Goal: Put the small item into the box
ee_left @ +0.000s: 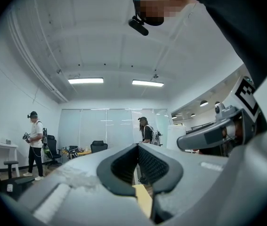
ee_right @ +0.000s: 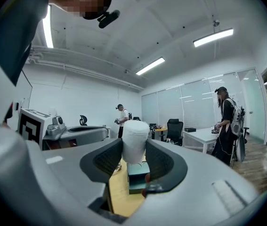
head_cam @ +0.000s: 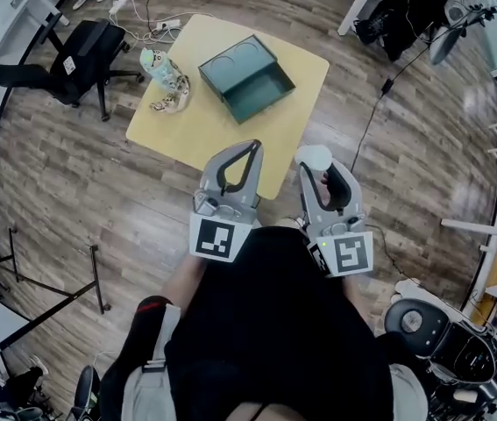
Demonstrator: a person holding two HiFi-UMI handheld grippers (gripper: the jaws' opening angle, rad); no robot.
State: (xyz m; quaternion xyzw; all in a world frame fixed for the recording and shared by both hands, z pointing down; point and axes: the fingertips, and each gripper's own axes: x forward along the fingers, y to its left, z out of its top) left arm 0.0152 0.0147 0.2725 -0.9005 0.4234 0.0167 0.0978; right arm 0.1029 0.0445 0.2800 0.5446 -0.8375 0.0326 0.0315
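Note:
A dark green box [head_cam: 246,77] with its drawer pulled open stands on the yellow table [head_cam: 195,125]. My right gripper [head_cam: 315,170] is held in front of the table's near edge, shut on a small white cylindrical item [head_cam: 313,156]. In the right gripper view the white item [ee_right: 135,141] stands between the pads, with the box [ee_right: 138,175] and the table [ee_right: 118,194] beyond it. My left gripper [head_cam: 247,151] hovers beside it over the table's near edge, shut and empty. In the left gripper view its tips [ee_left: 138,147] meet with nothing between them.
A patterned cup-like object [head_cam: 160,67] and a small spotted item [head_cam: 171,102] lie at the table's left corner. A black office chair [head_cam: 86,46] stands to the left, and cables run over the wooden floor. Other people [ee_left: 34,142] [ee_right: 227,121] stand further off in the room.

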